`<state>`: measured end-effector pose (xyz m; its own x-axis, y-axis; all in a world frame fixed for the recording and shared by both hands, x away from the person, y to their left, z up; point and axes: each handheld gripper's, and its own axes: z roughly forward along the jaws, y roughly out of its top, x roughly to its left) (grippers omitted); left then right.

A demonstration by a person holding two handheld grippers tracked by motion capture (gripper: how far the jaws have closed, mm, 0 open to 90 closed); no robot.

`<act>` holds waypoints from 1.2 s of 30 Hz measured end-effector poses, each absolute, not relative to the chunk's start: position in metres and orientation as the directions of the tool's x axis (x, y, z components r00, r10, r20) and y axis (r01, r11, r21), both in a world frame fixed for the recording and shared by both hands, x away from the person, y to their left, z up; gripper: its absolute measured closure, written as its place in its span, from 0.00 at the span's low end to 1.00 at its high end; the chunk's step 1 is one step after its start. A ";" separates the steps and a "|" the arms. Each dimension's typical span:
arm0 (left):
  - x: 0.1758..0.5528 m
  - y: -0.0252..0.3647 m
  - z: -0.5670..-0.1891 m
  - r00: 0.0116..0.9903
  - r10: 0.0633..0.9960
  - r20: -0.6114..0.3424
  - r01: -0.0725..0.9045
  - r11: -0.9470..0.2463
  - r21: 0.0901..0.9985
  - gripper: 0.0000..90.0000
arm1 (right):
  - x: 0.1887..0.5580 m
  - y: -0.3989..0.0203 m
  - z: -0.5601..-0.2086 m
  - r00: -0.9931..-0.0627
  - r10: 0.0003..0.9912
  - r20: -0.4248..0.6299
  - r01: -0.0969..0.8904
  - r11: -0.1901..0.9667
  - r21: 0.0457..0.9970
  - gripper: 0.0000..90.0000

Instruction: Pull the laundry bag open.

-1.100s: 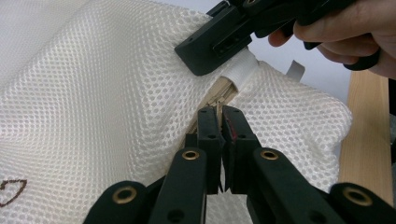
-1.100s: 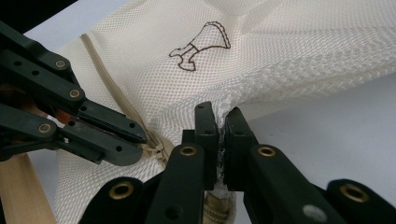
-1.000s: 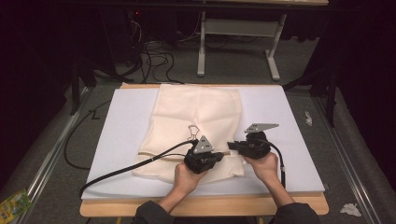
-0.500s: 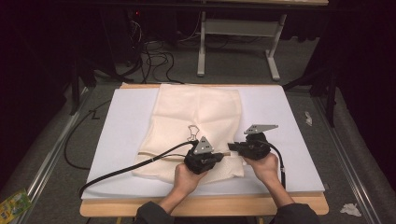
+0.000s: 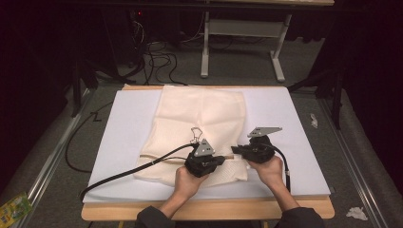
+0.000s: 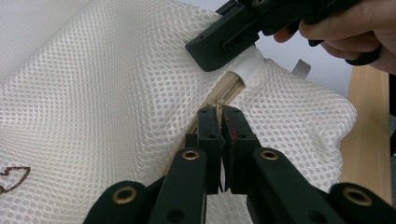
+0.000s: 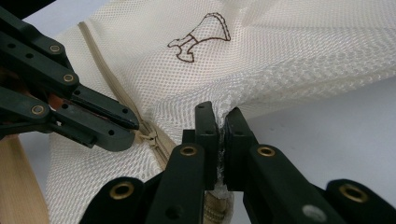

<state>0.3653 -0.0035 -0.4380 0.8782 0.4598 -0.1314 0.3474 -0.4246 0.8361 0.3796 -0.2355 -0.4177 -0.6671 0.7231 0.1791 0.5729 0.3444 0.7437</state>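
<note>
One cream mesh laundry bag (image 5: 202, 128) lies flat on the white sheet (image 5: 294, 142) covering the wooden table (image 5: 209, 210), carrying one small brown outline emblem (image 7: 200, 36) with no readable lettering. Two grippers work at its near edge: the left gripper (image 6: 221, 117) pinches the zipper pull (image 7: 150, 136), and the right gripper (image 7: 220, 120) is clamped on bunched mesh beside the zipper's end

White board (image 5: 294, 137) covers the wooden desk (image 5: 204, 211), whose edge shows along the near side. Grey carpet floor (image 5: 223, 71) around it, a white metal table frame (image 5: 240, 47) standing at the back, loose black cables (image 5: 157, 59) in front of it. Crumpled paper scraps (image 5: 355, 213) on the floor right of the desk, a green-yellow packet (image 5: 13, 206) near-left.
</note>
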 end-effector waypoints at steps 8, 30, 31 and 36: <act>0.364 0.000 -0.437 0.878 0.462 -0.126 0.343 -0.421 0.840 0.97 | 0.378 -0.238 -0.416 -0.671 0.715 0.197 0.572 0.330 0.751 0.98; 0.367 0.012 -0.433 0.873 0.474 -0.111 0.342 -0.434 0.834 0.97 | 0.376 -0.247 -0.417 -0.662 0.724 0.193 0.572 0.322 0.754 0.98; 0.367 0.012 -0.433 0.872 0.477 -0.111 0.344 -0.435 0.832 0.97 | 0.376 -0.247 -0.418 -0.659 0.725 0.198 0.577 0.319 0.752 0.98; 0.366 0.014 -0.431 0.872 0.478 -0.108 0.339 -0.430 0.837 0.97 | 0.376 -0.246 -0.417 -0.662 0.724 0.192 0.570 0.320 0.756 0.98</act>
